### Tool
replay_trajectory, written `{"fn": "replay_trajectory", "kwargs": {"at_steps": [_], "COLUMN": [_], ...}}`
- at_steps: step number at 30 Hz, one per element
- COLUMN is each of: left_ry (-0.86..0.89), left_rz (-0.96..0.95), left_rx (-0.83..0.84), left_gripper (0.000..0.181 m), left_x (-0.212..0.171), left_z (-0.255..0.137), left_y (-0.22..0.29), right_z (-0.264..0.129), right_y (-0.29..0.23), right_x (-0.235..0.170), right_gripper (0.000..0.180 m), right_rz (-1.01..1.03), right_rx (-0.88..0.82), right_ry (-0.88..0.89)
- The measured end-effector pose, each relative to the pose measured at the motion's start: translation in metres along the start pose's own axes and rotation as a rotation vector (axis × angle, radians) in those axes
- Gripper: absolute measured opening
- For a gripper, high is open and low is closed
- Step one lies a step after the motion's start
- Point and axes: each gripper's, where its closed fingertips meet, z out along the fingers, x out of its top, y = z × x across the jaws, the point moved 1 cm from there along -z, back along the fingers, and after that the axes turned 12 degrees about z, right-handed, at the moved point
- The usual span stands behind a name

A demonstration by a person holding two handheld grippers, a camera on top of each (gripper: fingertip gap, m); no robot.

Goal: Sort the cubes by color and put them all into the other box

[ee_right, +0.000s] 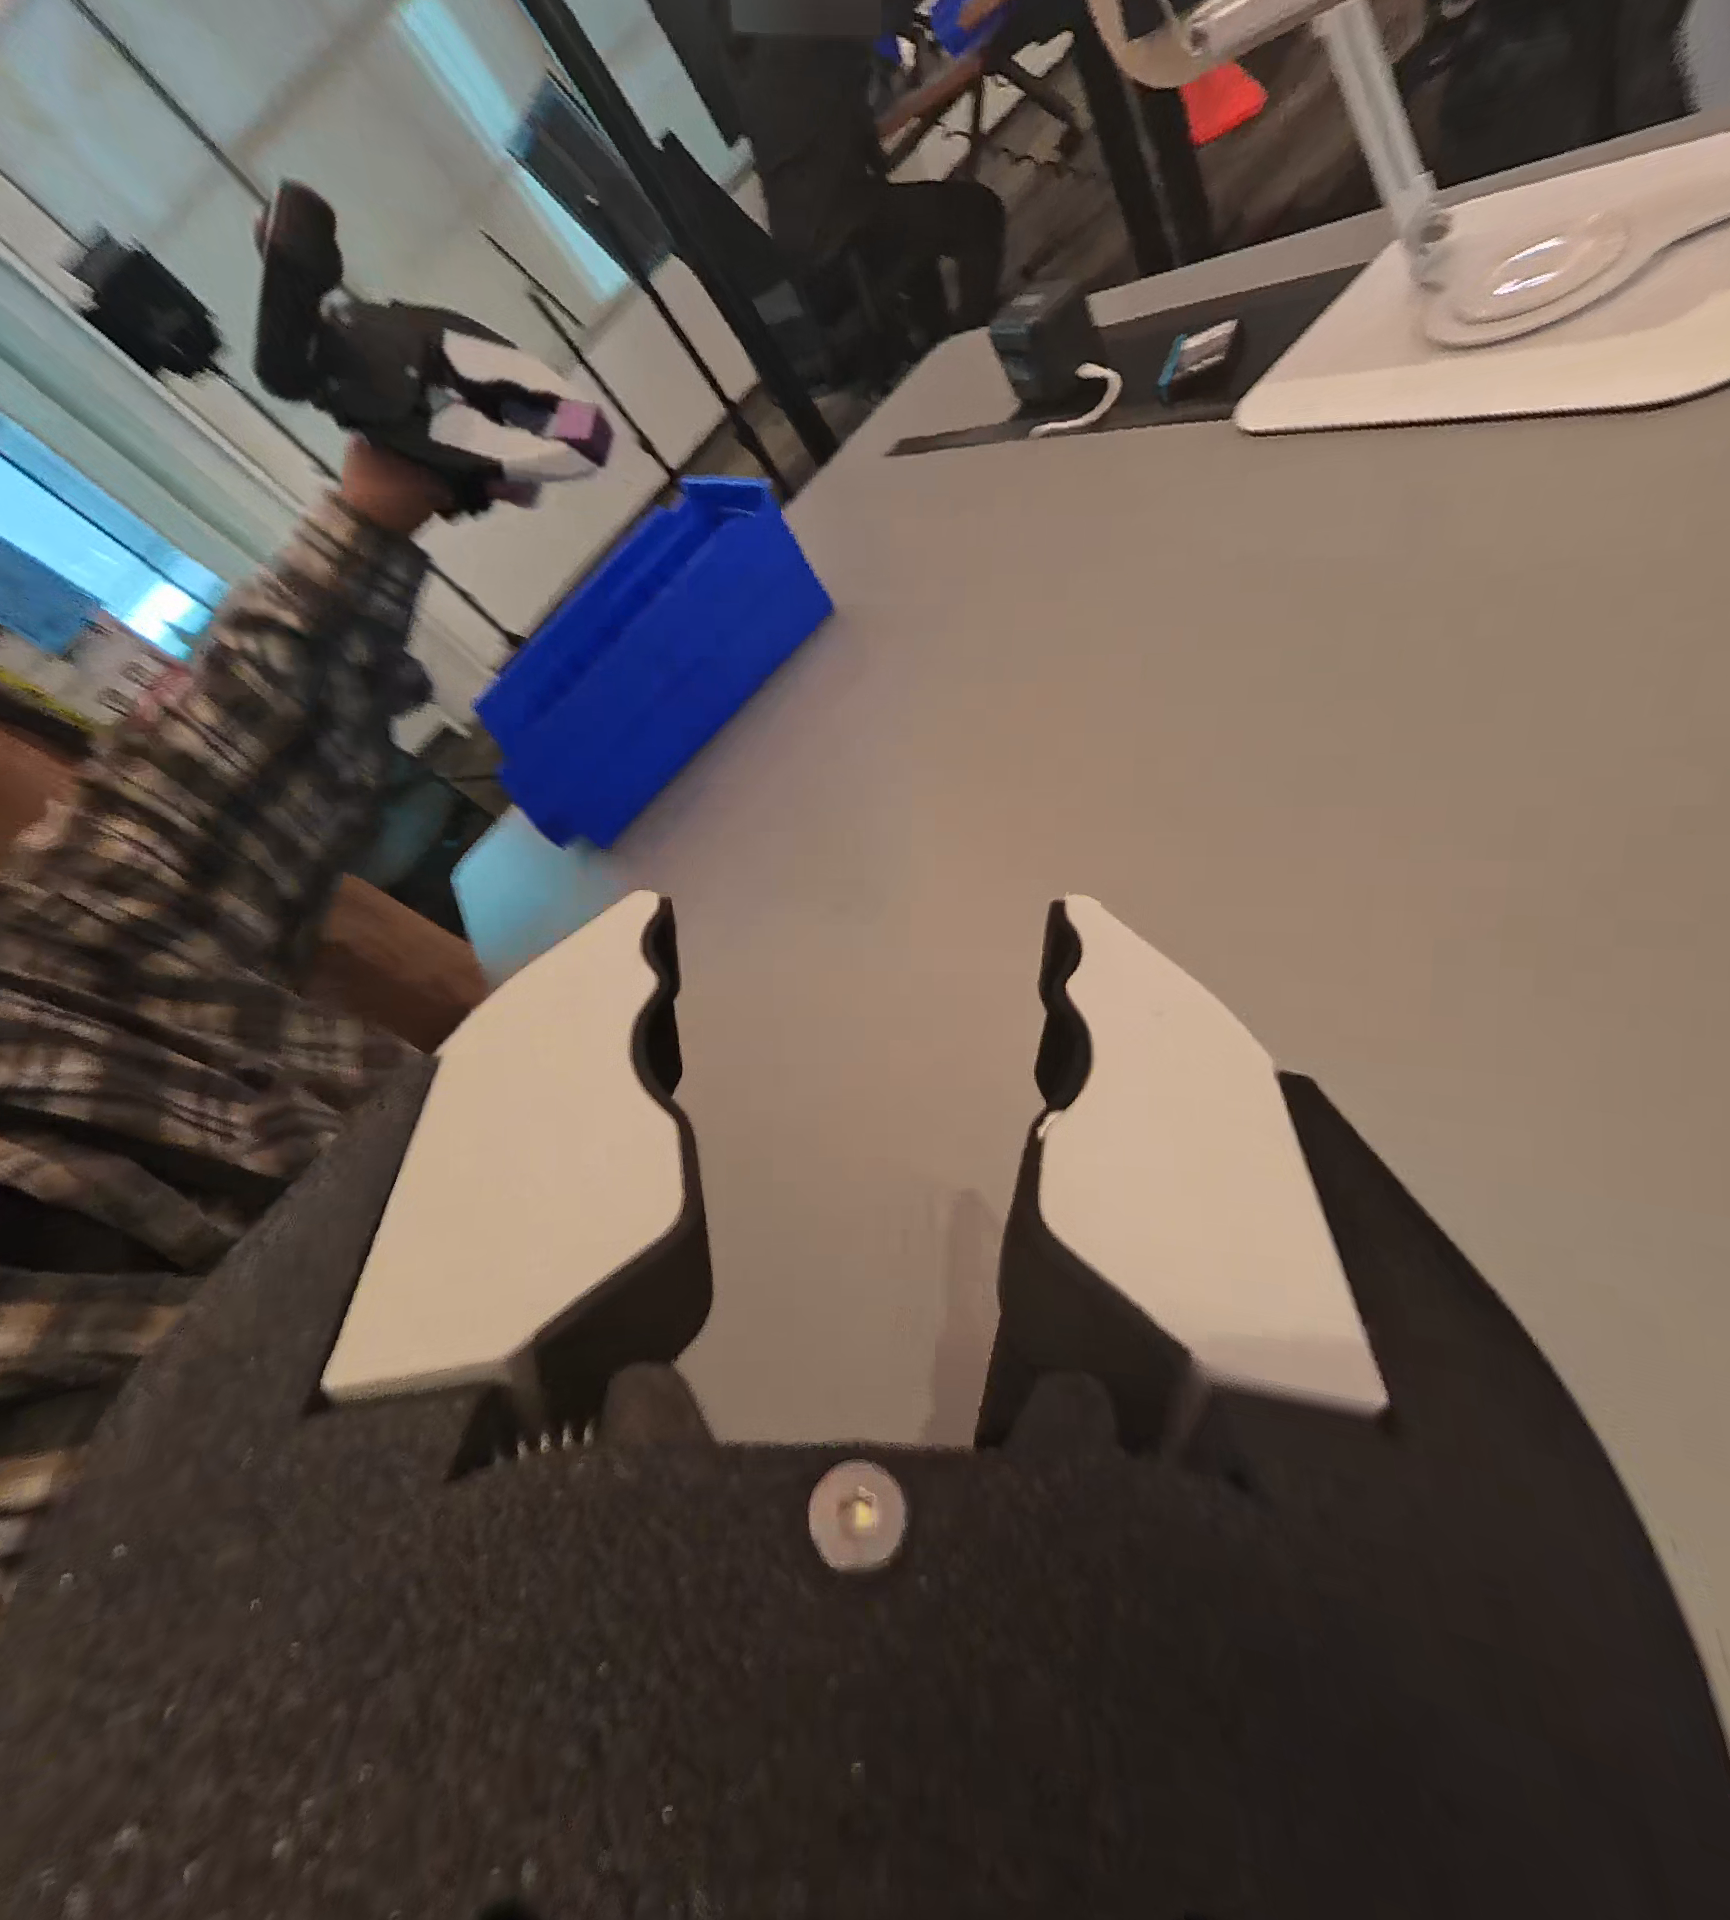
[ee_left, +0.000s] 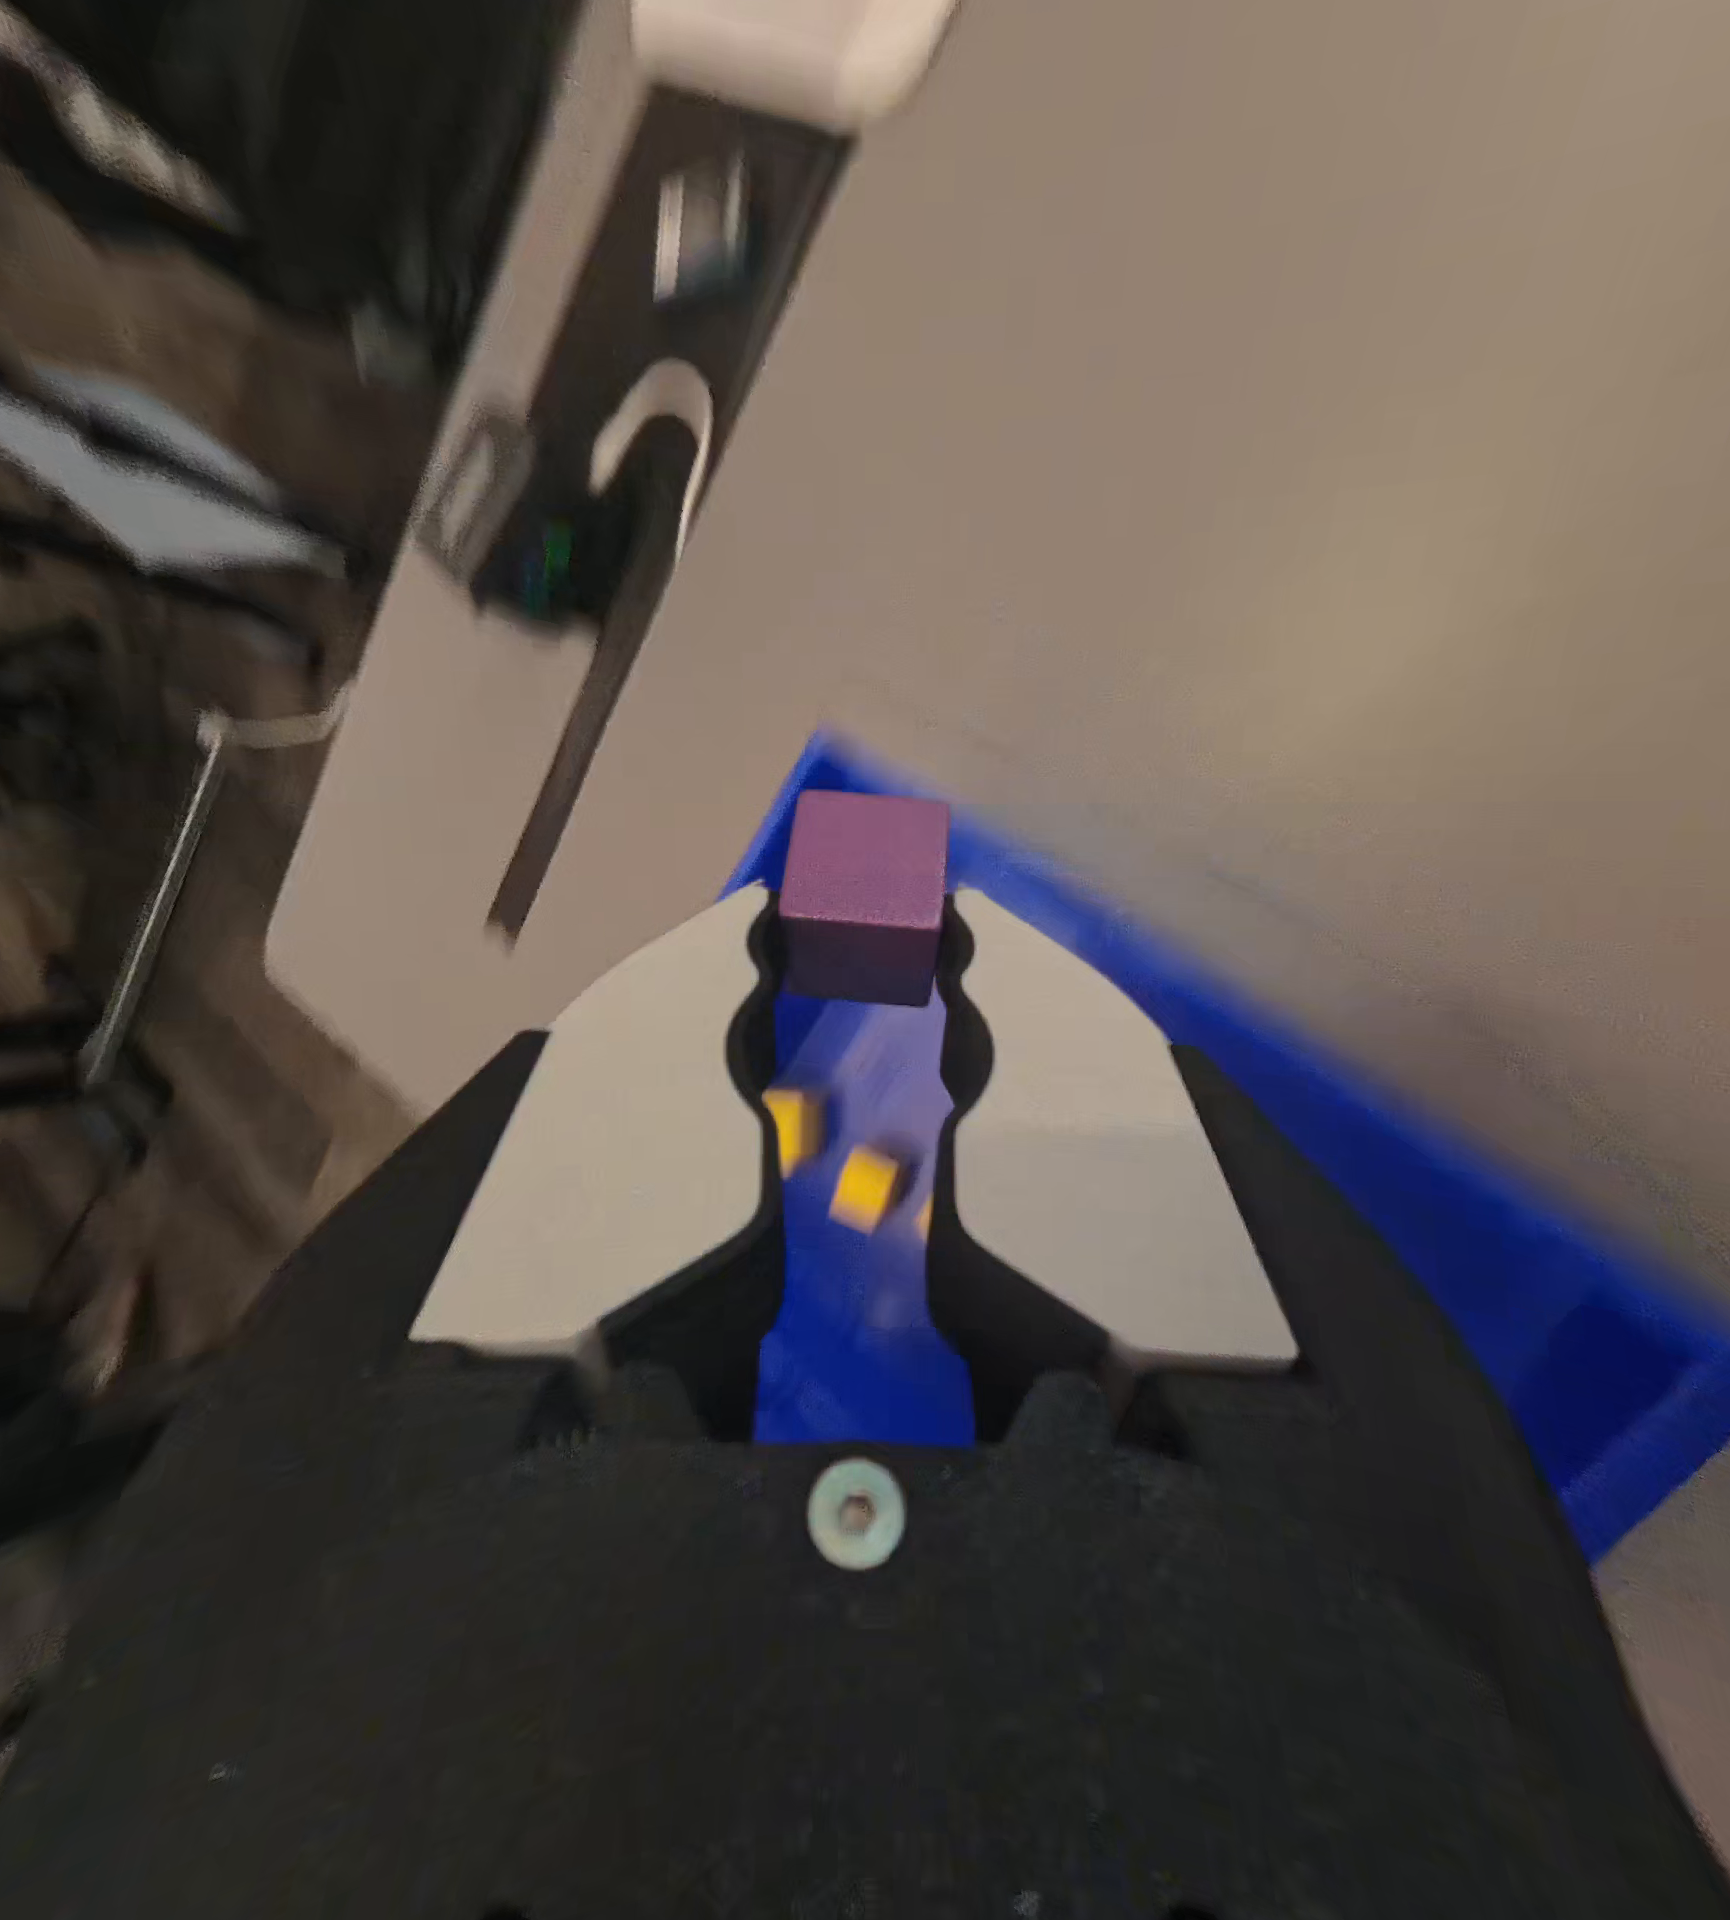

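Observation:
My left gripper [ee_left: 861, 935] is shut on a purple cube [ee_left: 863, 896] and holds it in the air above a blue box [ee_left: 1360, 1174]. Two yellow cubes [ee_left: 866, 1184] lie blurred on the box floor, seen between the fingers. In the right wrist view the same blue box [ee_right: 653, 665] stands on the grey table [ee_right: 1256, 779] near its left edge, and the left gripper [ee_right: 570, 442] hovers above and left of it with the purple cube [ee_right: 586, 428]. My right gripper [ee_right: 861, 935] is open and empty, low over the bare table.
A person's plaid sleeve [ee_right: 217, 831] reaches up at the left. A white mat with a stand base [ee_right: 1526, 312] lies at the table's far right. A dark cable slot with small devices [ee_right: 1100, 364] runs along the back edge. A white panel [ee_left: 570, 499] borders the table at left.

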Motion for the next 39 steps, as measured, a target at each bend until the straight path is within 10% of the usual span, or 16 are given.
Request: {"fn": "replay_trajectory", "kwargs": {"at_steps": [10, 21, 25, 33, 39], "left_ry": [0.617, 0.764, 0.750, 0.814, 0.896], "left_rz": [0.182, 0.248, 0.262, 0.064, -0.027], "left_rx": [-0.100, -0.185, -0.183, -0.311, -0.473], "left_gripper": [0.028, 0.028, 0.028, 0.059, 0.074], "left_x": [0.262, 0.318, 0.324, 0.346, 0.361], "left_z": [0.016, 0.046, 0.051, 0.053, 0.040], "left_y": [0.160, 0.216, 0.220, 0.224, 0.225], "right_z": [0.095, 0.103, 0.099, 0.045, -0.092], "right_y": [-0.076, -0.075, -0.080, -0.055, 0.071], "right_x": [0.005, -0.009, -0.008, 0.019, 0.098], "right_gripper": [0.065, 0.057, 0.028, 0.028, 0.028], "right_rz": [0.437, 0.500, 0.507, 0.410, 0.184], "right_rx": [0.529, 0.502, 0.558, 0.377, -0.371], "right_ry": [-0.162, -0.244, -0.257, -0.247, -0.156]}}
